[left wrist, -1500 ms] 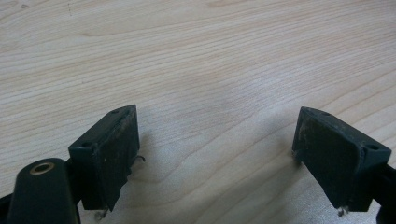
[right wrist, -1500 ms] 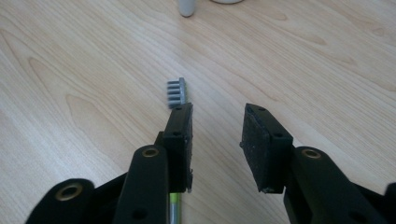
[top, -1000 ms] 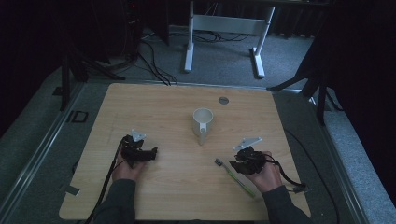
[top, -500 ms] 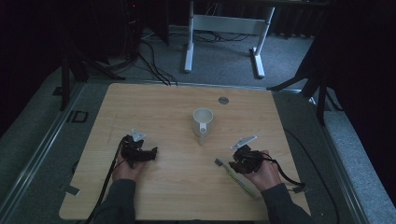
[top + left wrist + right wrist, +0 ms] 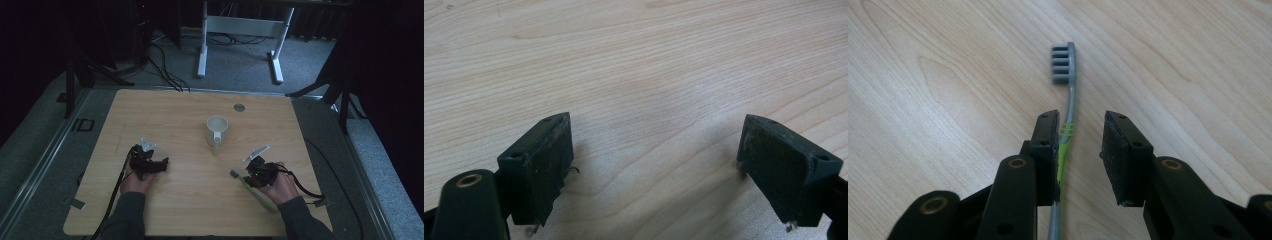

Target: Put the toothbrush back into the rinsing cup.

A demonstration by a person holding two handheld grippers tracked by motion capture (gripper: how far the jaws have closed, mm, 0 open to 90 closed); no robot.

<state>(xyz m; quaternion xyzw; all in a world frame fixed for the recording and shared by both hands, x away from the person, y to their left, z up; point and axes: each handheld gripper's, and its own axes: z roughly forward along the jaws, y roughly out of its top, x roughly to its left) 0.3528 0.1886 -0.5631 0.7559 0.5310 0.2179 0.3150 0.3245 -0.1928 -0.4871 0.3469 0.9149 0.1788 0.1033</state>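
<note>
Straddling the grey-bristled, green-handled plastic toothbrush (image 5: 1068, 115) on the wooden surface (image 5: 175, 115), our right hand-held gripper (image 5: 1079, 145) stays spread, unpinched; our left hand-held gripper (image 5: 654, 165) gapes wide.

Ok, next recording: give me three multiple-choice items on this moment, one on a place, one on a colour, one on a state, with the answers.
1. Where does the toothbrush lie relative to the right gripper?
A. inside the mug
B. flat on the table, between the jaws and close against one of them
C. across the table, beside the left gripper

2. What colour are the toothbrush's bristles?
A. grey
B. red
C. white

3. How does the left gripper stand?
A. shut on the toothbrush
B. shut on the mug's handle
C. open, with nothing between the jaws

Answers:
1 B: the right gripper view shows the handle running along the wooden table between the two jaws, beside the left-hand one in that view, with a gap to the other.
2 A: the head is grey, the handle grey with green.
3 C: the left gripper view shows bare wood between wide-apart jaws; the white mug stands apart at mid table.
</note>
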